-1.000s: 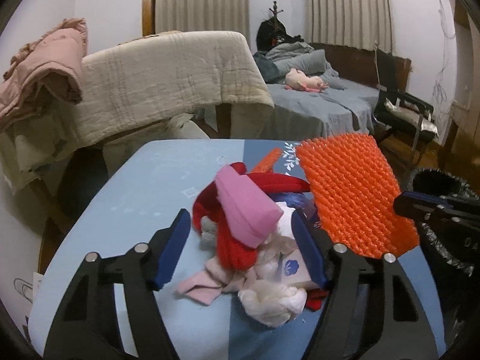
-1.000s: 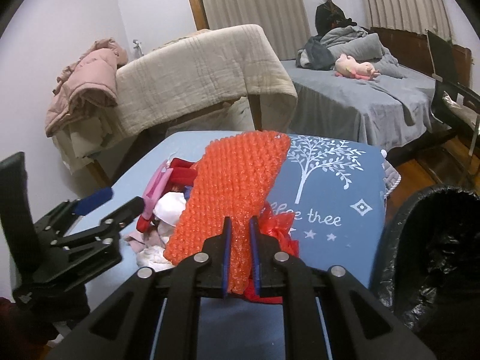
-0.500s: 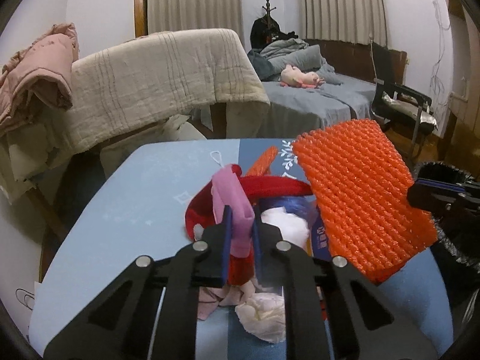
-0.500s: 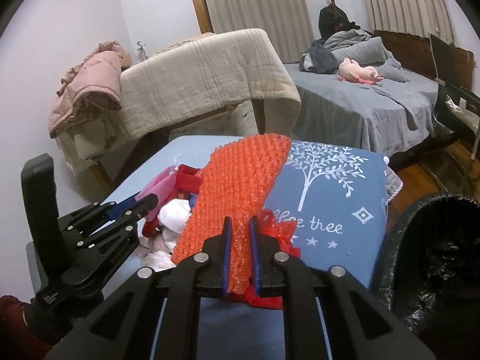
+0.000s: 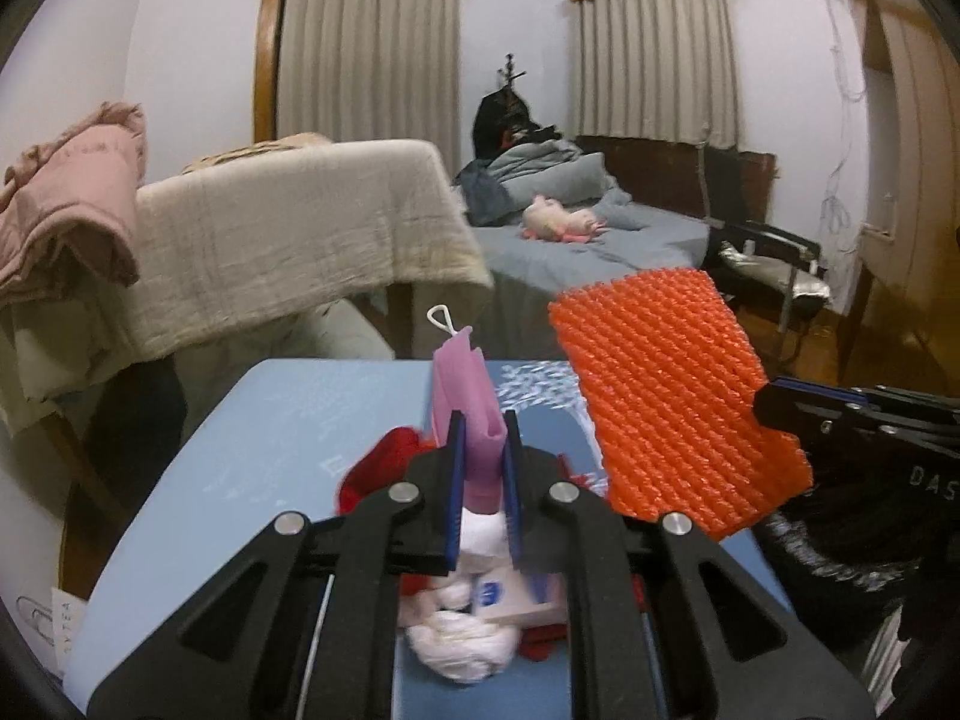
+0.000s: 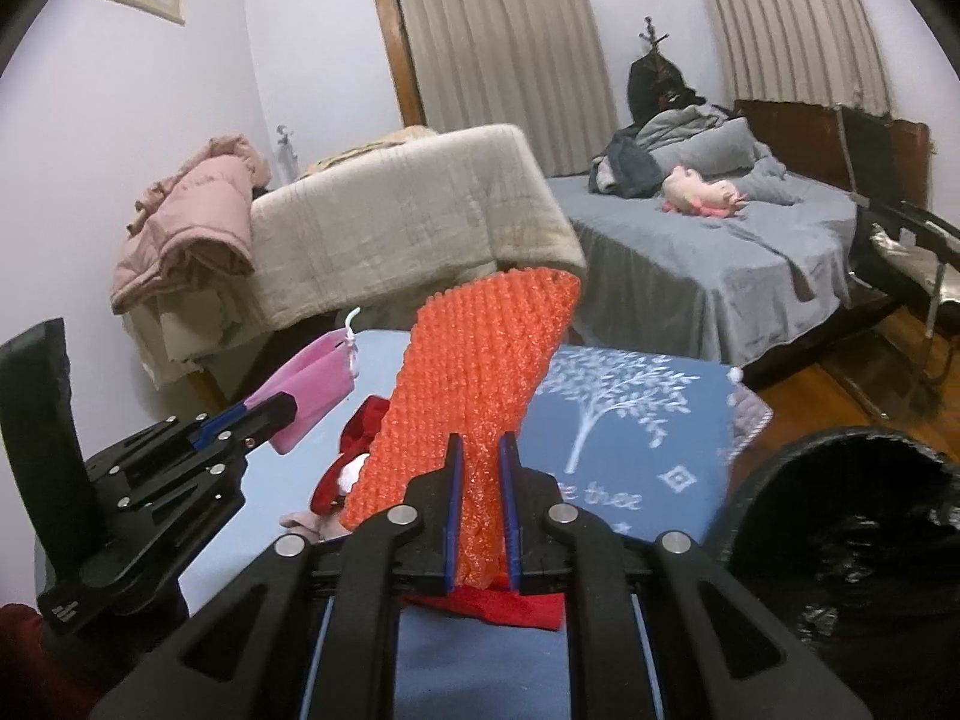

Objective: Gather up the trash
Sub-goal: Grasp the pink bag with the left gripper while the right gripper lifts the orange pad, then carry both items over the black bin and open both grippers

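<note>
The left tongs (image 5: 483, 450) are clamping a pink pouch (image 5: 465, 396) between their blue pads, closed down tight on it. The pouch is standing up out of the grip, a white loop at its far tip, and is hanging above the blue surface (image 5: 252, 456) rather than lying on it. Under and just behind these tongs a heap of trash is sitting on the surface: a red wrapper (image 5: 378, 468) at the left, a white crumpled wad (image 5: 462, 642) at the near edge, and a small white packet with a blue mark (image 5: 489, 591) between them.

The right tongs (image 6: 478, 510) are gripping an orange bubble-wrap sheet (image 6: 480, 384) by its near end, their pads pinched close on it. The sheet is rising up and away from the tongs, clear of the surface (image 6: 648, 420), which is showing a white tree print. A red scrap (image 6: 492, 606) is lying just below these tongs.

In the right wrist view the left tongs (image 6: 282, 405) are appearing at the left with the pouch (image 6: 312, 387) held up beside the orange sheet. A black-lined trash bin (image 6: 840, 516) is standing at the right, just beside the surface. A grey bed (image 6: 720, 258) is lying far behind.
</note>
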### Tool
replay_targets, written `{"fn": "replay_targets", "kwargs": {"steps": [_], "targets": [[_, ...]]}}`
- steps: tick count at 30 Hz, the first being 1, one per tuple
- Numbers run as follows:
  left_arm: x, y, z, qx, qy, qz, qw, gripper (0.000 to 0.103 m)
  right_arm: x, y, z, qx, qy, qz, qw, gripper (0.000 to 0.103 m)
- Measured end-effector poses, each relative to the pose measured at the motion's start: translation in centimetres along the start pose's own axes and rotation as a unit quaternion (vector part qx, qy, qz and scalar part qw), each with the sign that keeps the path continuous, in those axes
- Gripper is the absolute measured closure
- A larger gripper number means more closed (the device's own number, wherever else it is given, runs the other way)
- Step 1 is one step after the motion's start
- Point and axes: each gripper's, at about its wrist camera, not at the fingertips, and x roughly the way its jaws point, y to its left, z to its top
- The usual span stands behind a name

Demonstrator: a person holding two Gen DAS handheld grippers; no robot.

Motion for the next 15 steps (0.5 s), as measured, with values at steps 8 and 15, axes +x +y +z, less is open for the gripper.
{"fn": "replay_targets", "kwargs": {"steps": [8,15], "targets": [[0.4,-6.2,-0.3,0.021,0.007,-0.073,0.9971,0.092,-3.6,-5.2,-1.2,0.032,-0.01,-0.069,0.997,0.091],[1.9,-13.3,-1.2,0.055,0.026,-0.154,0.9862,0.092,-6.8,-11.5,-3.6,0.073,-0.007,-0.148,0.986,0.091]]}}
